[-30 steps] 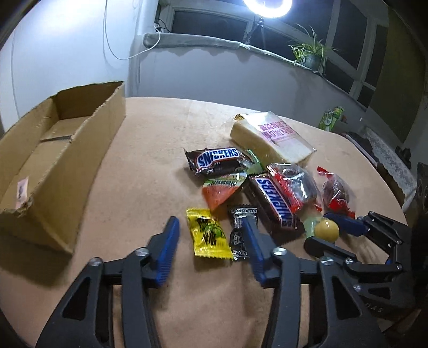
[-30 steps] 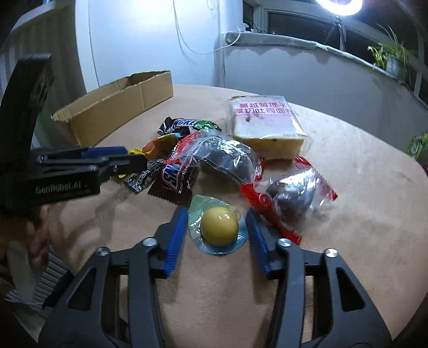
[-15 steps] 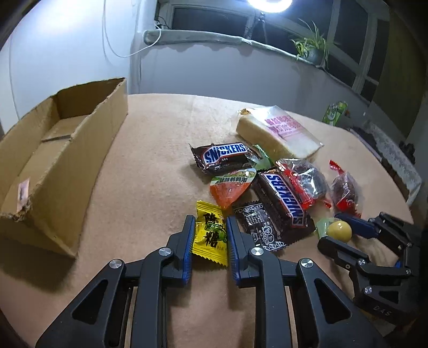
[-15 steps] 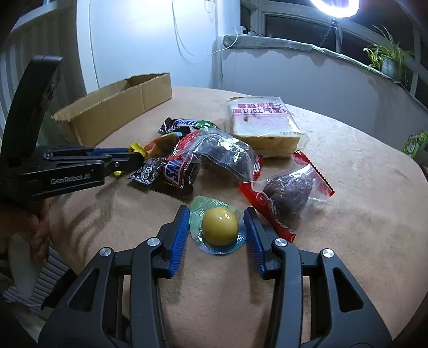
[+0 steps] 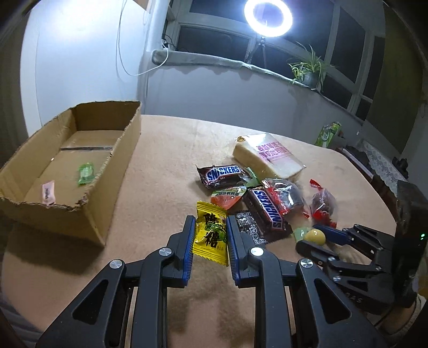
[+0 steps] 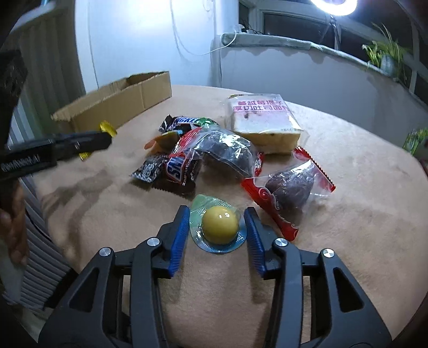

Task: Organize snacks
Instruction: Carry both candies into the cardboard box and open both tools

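The yellow candy packet (image 5: pixel 210 233) is clamped between the fingers of the left gripper (image 5: pixel 209 227), just above the counter (image 5: pixel 160 166), beside the snack pile. The yellow ball candy (image 6: pixel 220 224) lies on the counter between the fingers of the right gripper (image 6: pixel 218 216), which are parting and not pressing it. The cardboard box (image 5: pixel 112 171) is seen at the left.

Ahead of the tool, a round table (image 5: pixel 160 150) under a tan cloth meets a pale wall (image 5: pixel 80 53). A ring light (image 5: pixel 268 14) glows above dark windows (image 5: pixel 214 40). A potted plant (image 5: pixel 307 71) sits on the sill, up and right.
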The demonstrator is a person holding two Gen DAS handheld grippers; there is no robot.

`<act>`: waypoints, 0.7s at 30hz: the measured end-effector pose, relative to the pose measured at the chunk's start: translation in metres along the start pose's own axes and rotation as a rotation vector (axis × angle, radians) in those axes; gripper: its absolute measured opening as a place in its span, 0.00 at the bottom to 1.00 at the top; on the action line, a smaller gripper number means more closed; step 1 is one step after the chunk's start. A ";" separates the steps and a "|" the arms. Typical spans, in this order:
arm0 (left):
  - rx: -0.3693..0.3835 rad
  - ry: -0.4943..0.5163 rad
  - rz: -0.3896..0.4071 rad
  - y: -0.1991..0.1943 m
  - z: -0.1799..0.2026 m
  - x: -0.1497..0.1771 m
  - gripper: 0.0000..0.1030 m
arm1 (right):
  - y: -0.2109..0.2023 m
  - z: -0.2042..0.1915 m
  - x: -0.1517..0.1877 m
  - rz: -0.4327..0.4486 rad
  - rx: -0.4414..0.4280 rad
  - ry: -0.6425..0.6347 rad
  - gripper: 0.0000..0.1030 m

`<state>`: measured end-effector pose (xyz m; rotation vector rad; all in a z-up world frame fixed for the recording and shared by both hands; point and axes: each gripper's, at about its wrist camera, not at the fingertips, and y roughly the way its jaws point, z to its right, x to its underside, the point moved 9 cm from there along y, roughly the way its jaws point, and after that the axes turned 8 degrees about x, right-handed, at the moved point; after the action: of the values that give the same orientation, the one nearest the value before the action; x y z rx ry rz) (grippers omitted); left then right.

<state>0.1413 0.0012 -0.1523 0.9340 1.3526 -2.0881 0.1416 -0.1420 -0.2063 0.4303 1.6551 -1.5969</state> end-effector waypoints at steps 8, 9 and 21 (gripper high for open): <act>0.001 0.004 0.045 -0.018 0.000 -0.009 0.20 | -0.015 0.006 -0.011 0.031 0.032 0.023 0.29; 0.001 0.005 0.051 -0.020 -0.001 -0.011 0.20 | -0.017 0.008 -0.011 0.033 0.034 0.031 0.29; -0.026 -0.006 0.130 -0.051 -0.019 -0.033 0.20 | -0.049 0.010 -0.059 0.128 0.038 0.052 0.29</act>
<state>0.1322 0.0396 -0.1027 0.9776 1.2779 -1.9698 0.1473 -0.1431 -0.1294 0.5902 1.6043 -1.5360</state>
